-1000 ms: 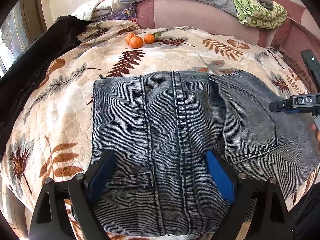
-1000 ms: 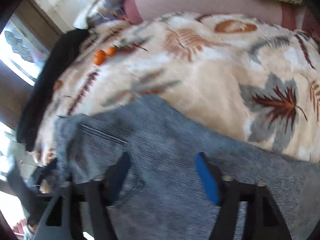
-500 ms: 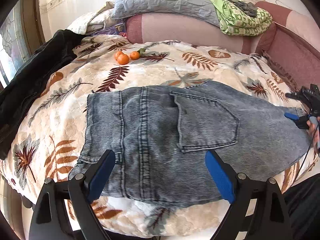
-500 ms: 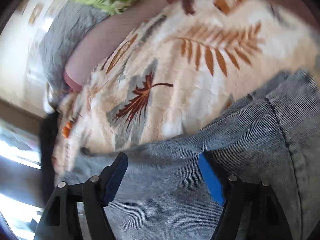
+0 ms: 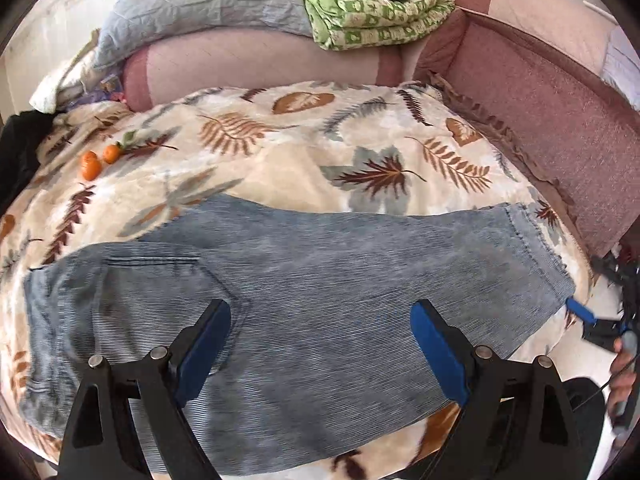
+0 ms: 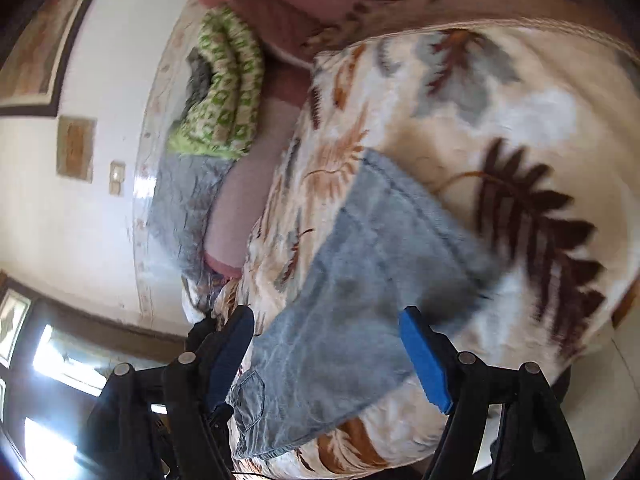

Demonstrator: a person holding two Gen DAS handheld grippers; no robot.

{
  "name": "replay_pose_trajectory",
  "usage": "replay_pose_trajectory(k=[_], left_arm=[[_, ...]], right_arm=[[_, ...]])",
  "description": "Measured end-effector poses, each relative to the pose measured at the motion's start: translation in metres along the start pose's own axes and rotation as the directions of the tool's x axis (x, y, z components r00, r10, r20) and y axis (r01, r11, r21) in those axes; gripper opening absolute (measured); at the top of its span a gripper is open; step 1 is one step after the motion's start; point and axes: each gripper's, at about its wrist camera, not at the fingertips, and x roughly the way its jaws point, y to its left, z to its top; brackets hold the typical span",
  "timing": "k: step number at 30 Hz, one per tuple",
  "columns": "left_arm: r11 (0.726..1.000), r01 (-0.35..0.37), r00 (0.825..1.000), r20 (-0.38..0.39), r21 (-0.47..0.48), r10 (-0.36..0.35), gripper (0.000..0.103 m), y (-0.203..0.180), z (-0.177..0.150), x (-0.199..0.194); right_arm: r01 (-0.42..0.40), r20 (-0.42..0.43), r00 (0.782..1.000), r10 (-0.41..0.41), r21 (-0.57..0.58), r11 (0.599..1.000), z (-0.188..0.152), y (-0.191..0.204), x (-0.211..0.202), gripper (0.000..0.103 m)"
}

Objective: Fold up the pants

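Note:
Blue-grey jeans (image 5: 320, 264) lie flat across the leaf-print blanket (image 5: 320, 152), waist and back pocket at the left, hem at the right. My left gripper (image 5: 320, 312) hovers open over the thigh part, nothing between its fingers. At the far right edge of the left wrist view, a blue pad (image 5: 580, 311) of my right gripper sits just past the hem, with a hand (image 5: 624, 376) behind it. The right wrist view is rolled sideways. There my right gripper (image 6: 326, 316) stands open above the jeans (image 6: 360, 280) leg near the hem, apart from the cloth.
Two or three tangerines (image 5: 90, 168) lie on the blanket at the far left. A pink bolster (image 5: 260, 64), a grey pillow (image 5: 200, 4) and a folded green quilt (image 5: 376, 4) line the back. A mauve padded side (image 5: 540, 120) borders the right. Dark cloth (image 5: 16, 148) lies at left.
Both grippers travelled from the waist along the leg toward the hem. The right one went furthest and rolled onto its side. The left view pulled back and now takes in the whole leg.

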Motion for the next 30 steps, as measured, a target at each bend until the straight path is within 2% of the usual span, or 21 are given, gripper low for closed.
replay_pose_trajectory(k=[2,5,9,11,16,19,20,22,24,26,28,30], left_arm=[[0.999,0.038,0.999,-0.020,-0.035,-0.038,0.092,-0.016,0.008,0.019],[0.997,0.043,0.997,-0.062,-0.060,-0.046,0.092,-0.038,0.018,0.049],[0.997,0.031,0.992,-0.120,-0.072,-0.040,0.092,-0.050,0.020,0.078],[0.997,0.019,0.989,-0.143,-0.072,-0.030,0.092,-0.052,0.019,0.087],[0.997,0.003,0.991,-0.130,-0.077,-0.013,0.092,-0.051,0.022,0.092],[0.995,-0.094,0.985,-0.146,-0.040,0.087,0.092,-0.052,0.020,0.101],[0.992,-0.123,0.979,-0.165,-0.001,0.121,0.092,-0.056,0.019,0.109],[0.977,-0.187,0.972,-0.124,0.099,0.198,0.095,-0.069,0.016,0.110],[0.977,-0.191,0.970,-0.137,0.098,0.203,0.095,-0.068,0.018,0.108],[0.987,-0.155,0.972,-0.174,0.050,0.161,0.095,-0.060,0.022,0.101],[0.990,-0.137,0.983,-0.119,0.029,0.140,0.095,-0.057,0.020,0.084],[0.982,-0.174,0.980,-0.084,0.073,0.180,0.095,-0.058,0.011,0.078]], right_arm=[[0.016,0.005,1.000,-0.016,0.058,0.998,0.003,-0.020,-0.009,0.078],[0.033,-0.002,0.999,-0.033,0.097,0.995,0.013,-0.033,-0.010,0.078],[0.019,-0.044,0.999,-0.015,0.079,0.997,0.021,-0.032,0.005,0.078],[0.059,-0.068,0.996,-0.055,0.062,0.996,0.024,-0.029,0.017,0.078],[0.097,-0.038,0.995,-0.095,0.065,0.993,0.024,-0.028,0.022,0.078],[0.117,-0.037,0.993,-0.115,0.052,0.992,0.023,-0.025,0.024,0.078],[0.134,-0.035,0.991,-0.133,0.041,0.990,0.023,-0.022,0.026,0.078],[0.183,-0.034,0.983,-0.183,-0.004,0.983,0.021,-0.014,0.031,0.078],[0.236,-0.031,0.971,-0.238,-0.052,0.970,0.019,-0.008,0.036,0.078],[0.282,-0.025,0.958,-0.285,-0.091,0.955,0.017,-0.002,0.040,0.077],[0.314,-0.017,0.948,-0.318,-0.113,0.943,0.015,0.000,0.040,0.072],[0.333,-0.011,0.942,-0.336,-0.107,0.937,0.014,-0.002,0.039,0.066]])
